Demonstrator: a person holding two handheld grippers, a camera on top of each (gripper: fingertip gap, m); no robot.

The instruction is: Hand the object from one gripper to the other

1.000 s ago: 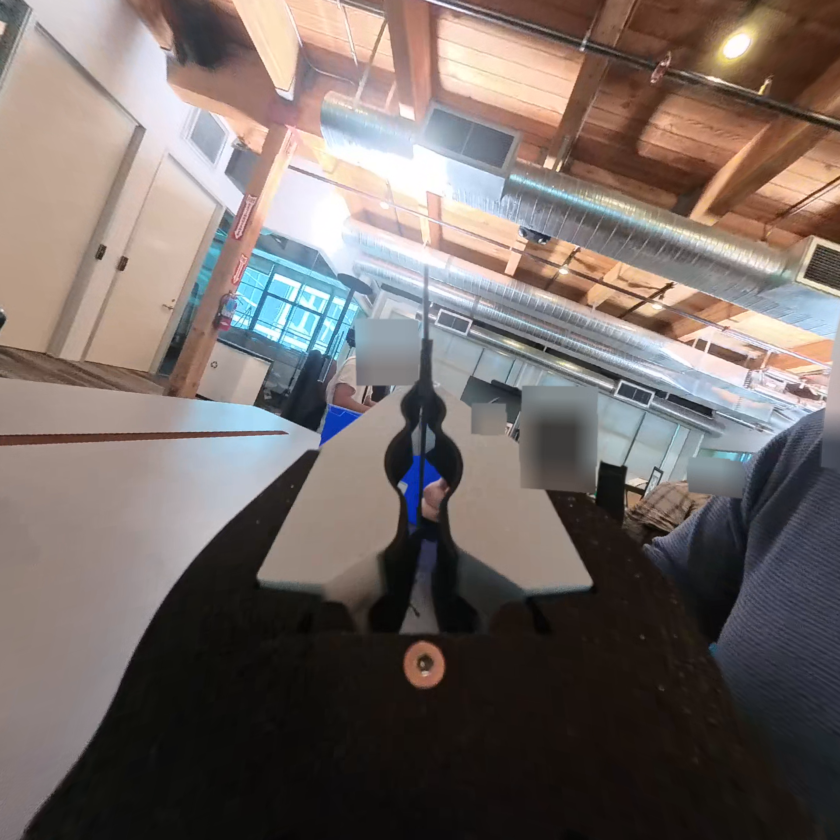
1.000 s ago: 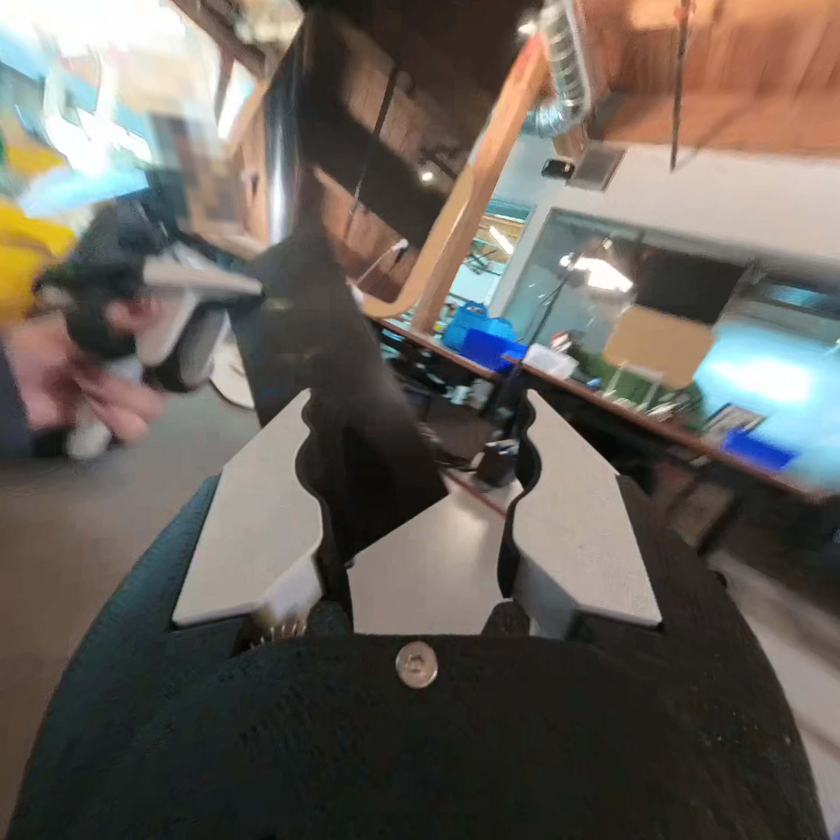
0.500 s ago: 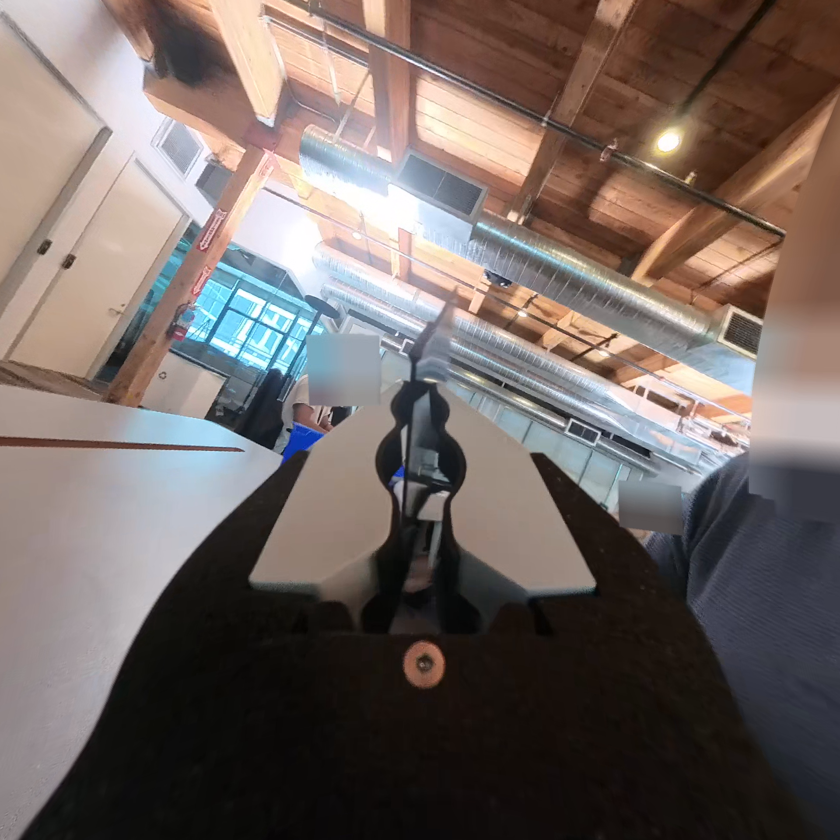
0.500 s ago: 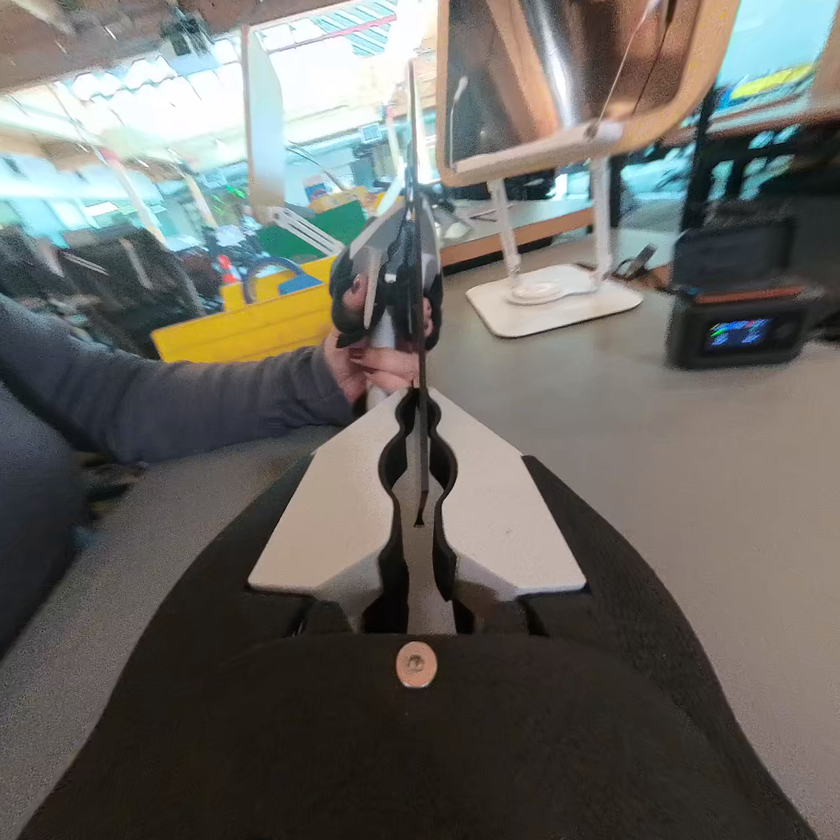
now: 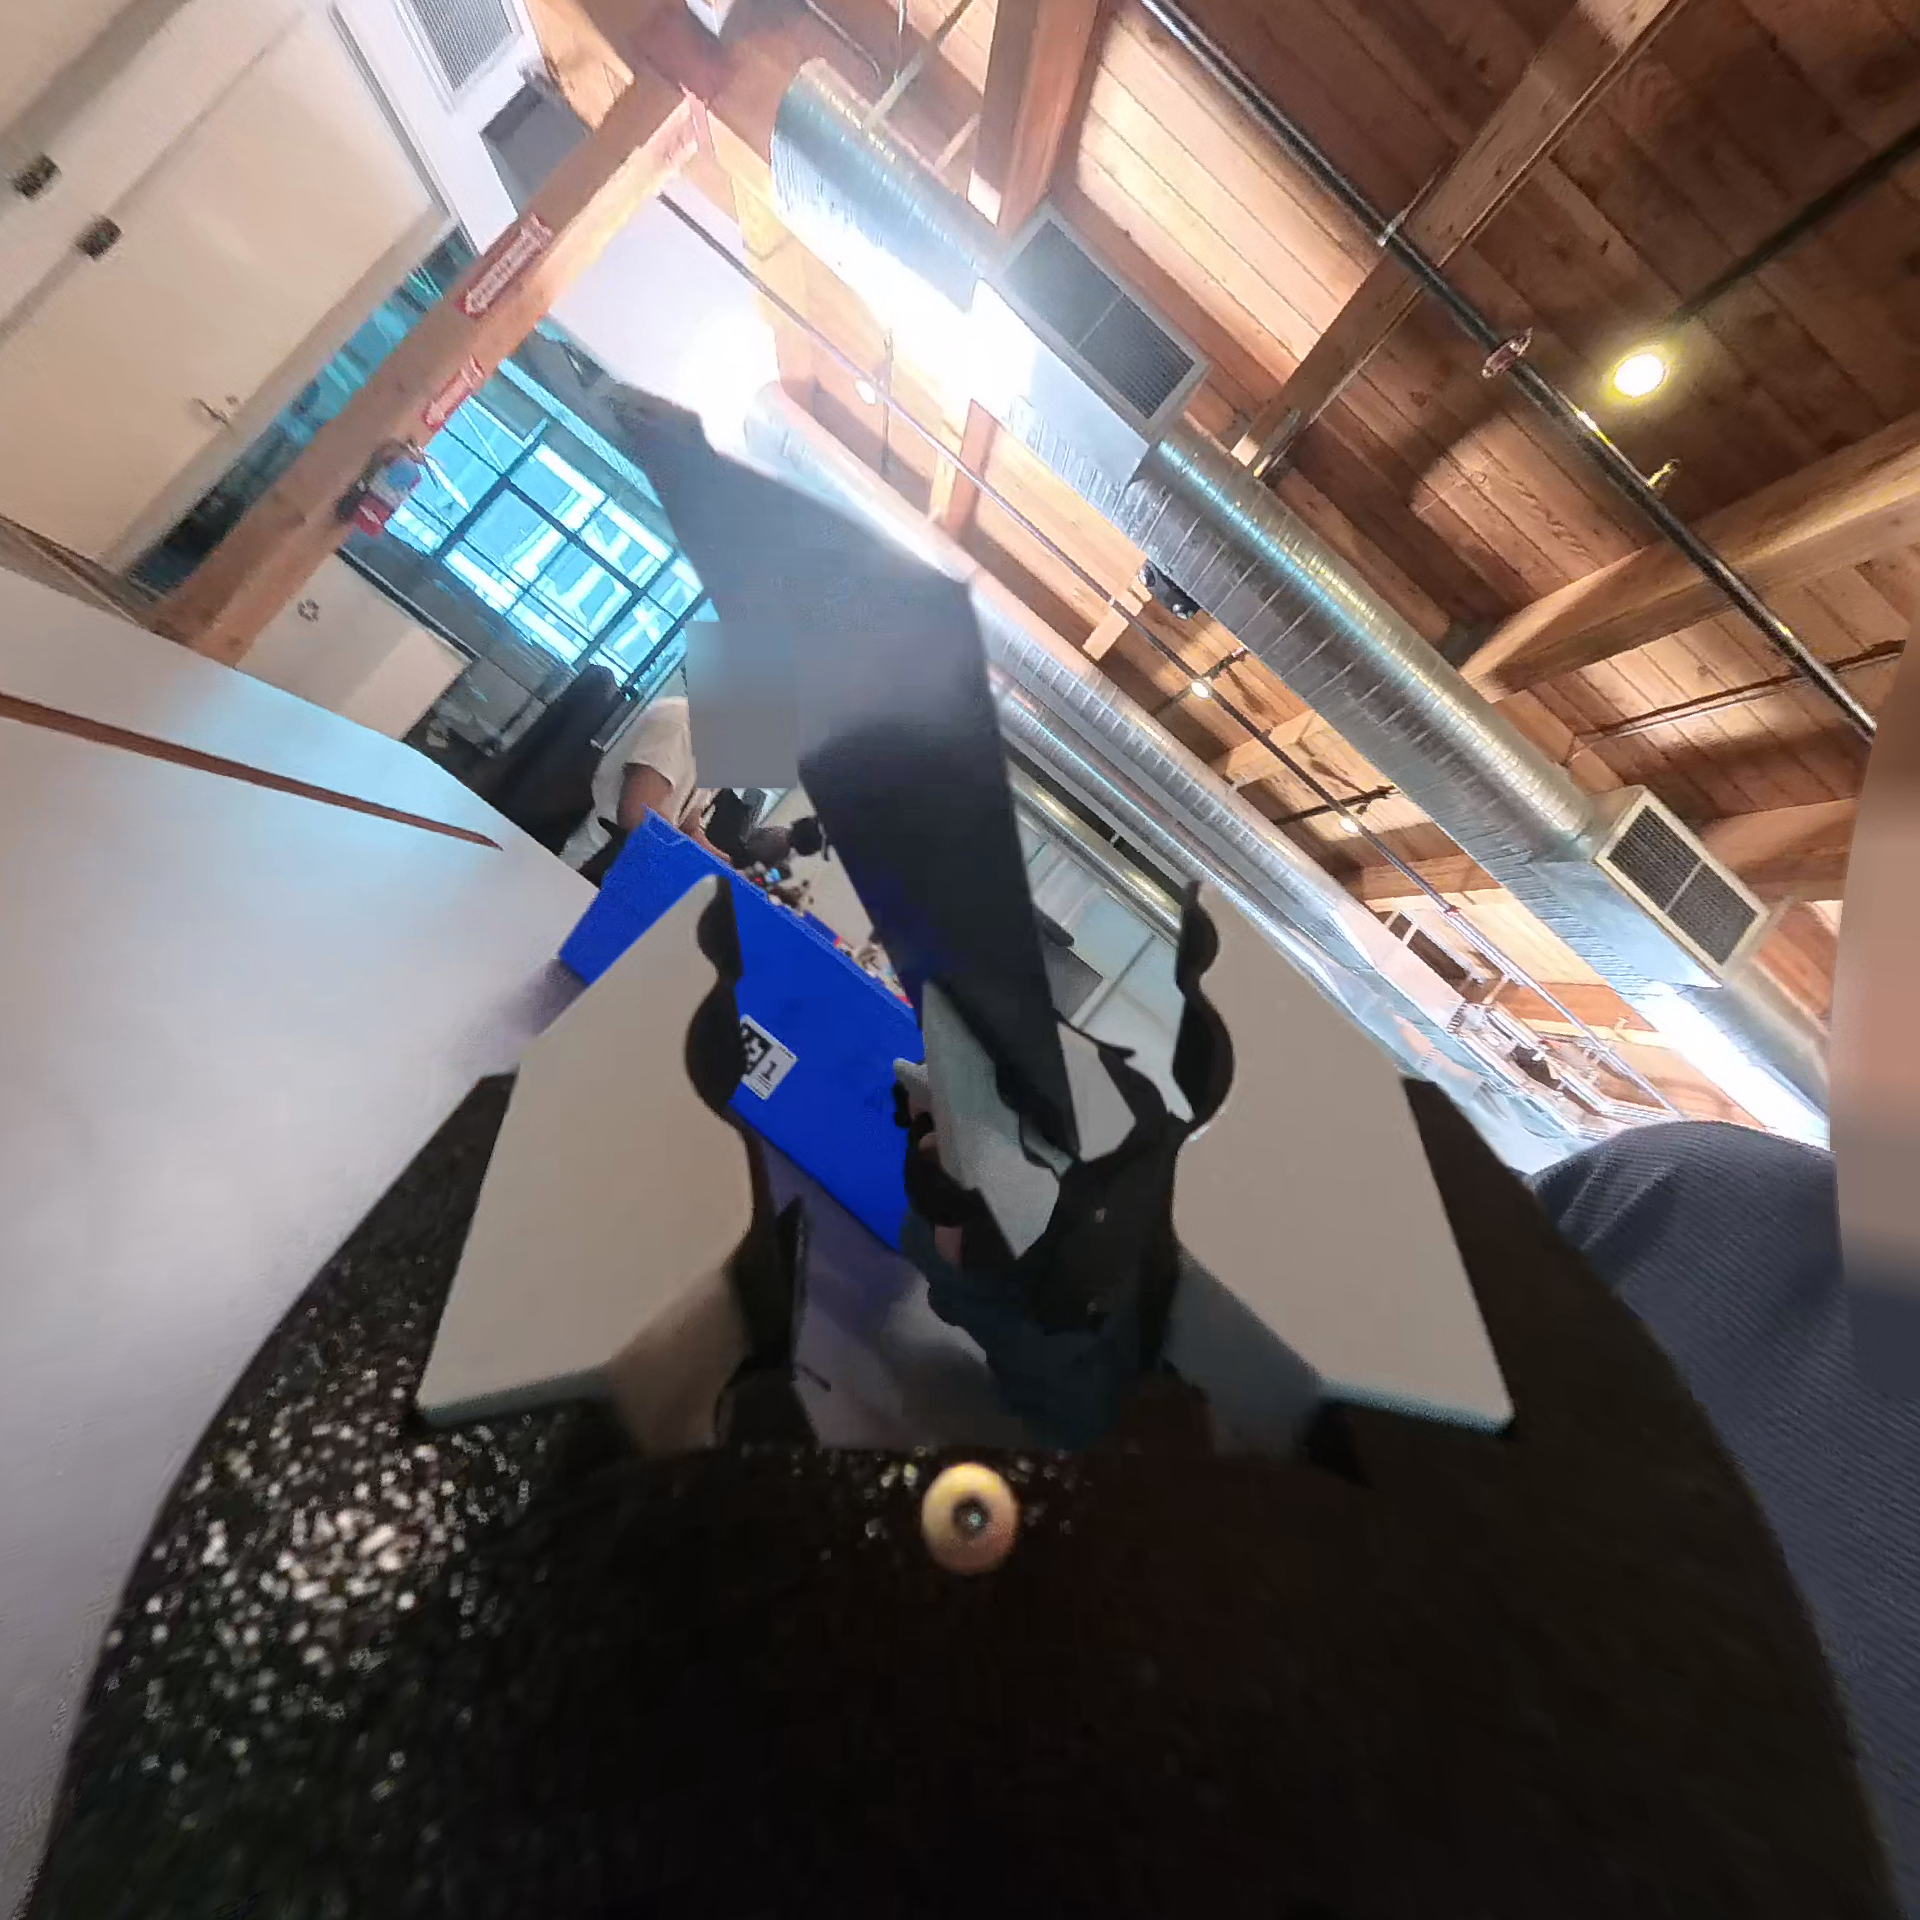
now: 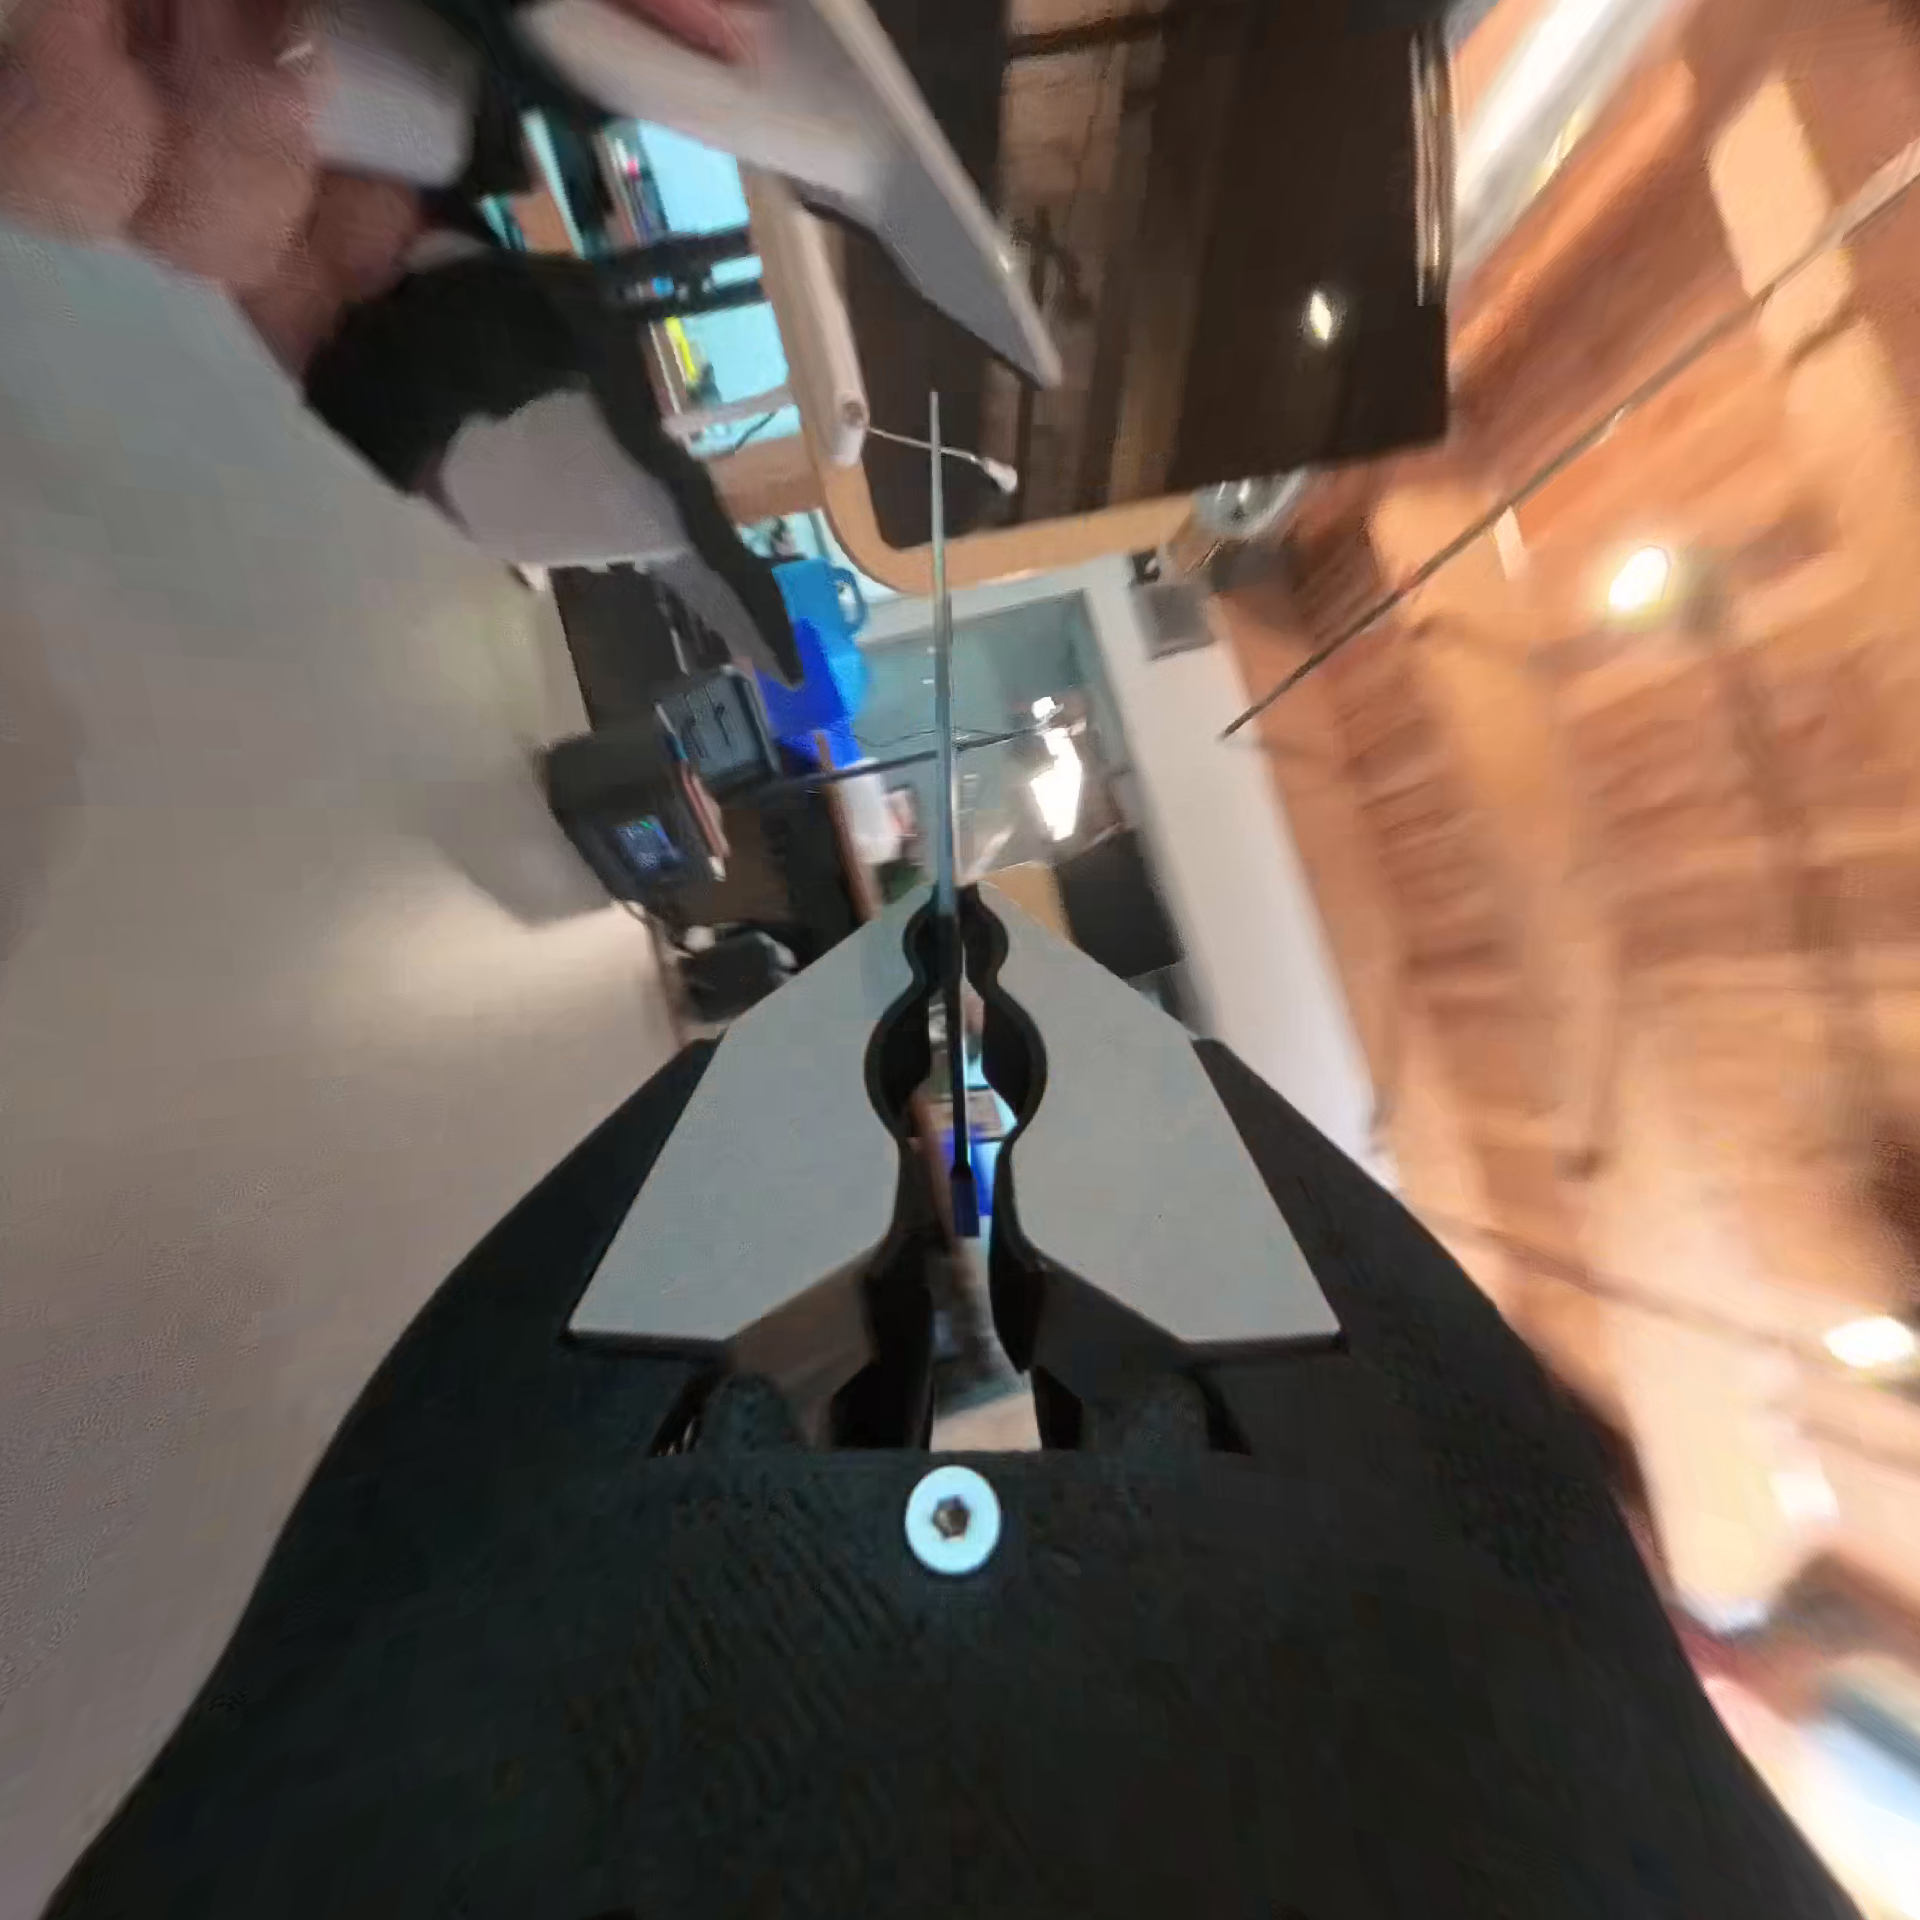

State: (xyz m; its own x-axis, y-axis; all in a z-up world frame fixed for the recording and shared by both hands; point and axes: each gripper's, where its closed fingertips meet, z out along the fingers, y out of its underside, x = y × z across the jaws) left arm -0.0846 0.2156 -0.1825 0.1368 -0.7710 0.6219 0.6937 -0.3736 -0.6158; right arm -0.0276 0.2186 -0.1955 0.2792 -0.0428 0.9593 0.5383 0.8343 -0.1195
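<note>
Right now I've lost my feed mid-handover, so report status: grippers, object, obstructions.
Left gripper open, empty. Right gripper shut on thin black sheet, seen edge-on. Nothing blocking that I can see; right view blurred.

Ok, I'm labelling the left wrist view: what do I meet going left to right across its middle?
White table → blue bin → black sheet → grey-blue sleeve.

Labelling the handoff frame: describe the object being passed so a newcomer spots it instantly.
In the right wrist view, find the right gripper, its grey fingers shut. The sheet is clamped between them, edge-on, rising as a thin dark line. In the left wrist view it shows its broad, flat black face.
</note>
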